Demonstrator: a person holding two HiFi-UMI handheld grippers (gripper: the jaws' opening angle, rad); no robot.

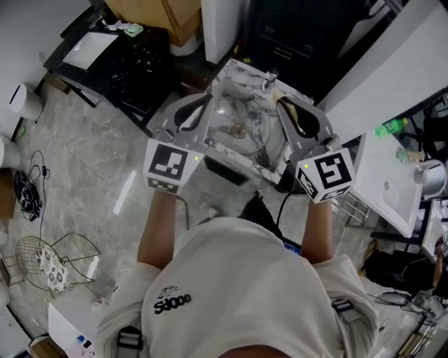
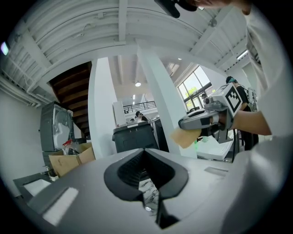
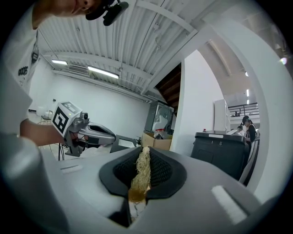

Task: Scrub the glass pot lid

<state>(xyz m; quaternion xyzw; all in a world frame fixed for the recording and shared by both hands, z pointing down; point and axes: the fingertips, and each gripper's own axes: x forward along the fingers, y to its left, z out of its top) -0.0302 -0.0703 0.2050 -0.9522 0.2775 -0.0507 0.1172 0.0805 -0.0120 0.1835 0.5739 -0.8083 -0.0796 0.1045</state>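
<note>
In the head view both grippers are held side by side over a marble-patterned basin (image 1: 241, 72). My left gripper (image 1: 207, 100) is shut, and its own view shows the left gripper (image 2: 145, 154) with pads pressed together and nothing between them. My right gripper (image 1: 281, 102) is shut on a yellowish fibrous scrubber (image 3: 139, 176), which stands up between the pads of the right gripper (image 3: 143, 153). The scrubber (image 2: 185, 137) also shows under the right gripper in the left gripper view. I cannot make out the glass lid for certain among the clutter in the basin.
A black desk (image 1: 133, 59) and a cardboard box (image 1: 168, 17) stand to the far left. A wire basket (image 1: 52, 259) sits on the floor at left. A white counter (image 1: 388, 178) with a green bottle (image 1: 389, 128) is at right. Cables run below the basin.
</note>
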